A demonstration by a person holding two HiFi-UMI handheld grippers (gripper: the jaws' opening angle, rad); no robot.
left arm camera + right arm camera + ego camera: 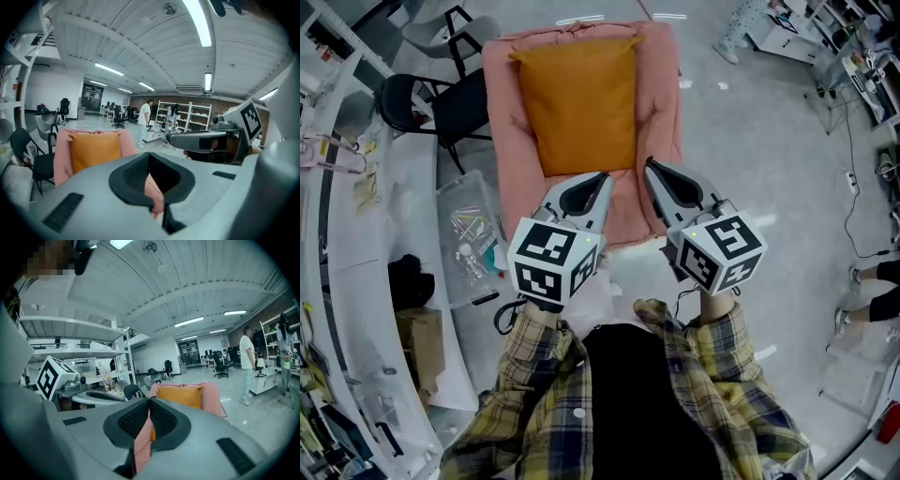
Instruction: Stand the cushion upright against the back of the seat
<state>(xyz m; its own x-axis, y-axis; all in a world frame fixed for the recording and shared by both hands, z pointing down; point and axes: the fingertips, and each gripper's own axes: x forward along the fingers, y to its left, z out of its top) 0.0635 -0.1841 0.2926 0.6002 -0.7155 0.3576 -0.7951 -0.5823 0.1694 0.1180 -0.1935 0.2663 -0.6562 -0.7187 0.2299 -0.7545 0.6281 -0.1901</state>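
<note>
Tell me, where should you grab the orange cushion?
Probably pinch the cushion by its two side edges, coming from the front. It stands leaning on the back of the seat, so its rear is blocked, while the thin side seams stick out free.

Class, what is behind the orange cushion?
The pink seat back stands behind the orange cushion, showing above and beside it. Its middle is covered by the cushion.

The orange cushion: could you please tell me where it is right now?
In the head view the cushion stands upper centre, upright against the back of the pink seat, with a black chair at its left.
</note>
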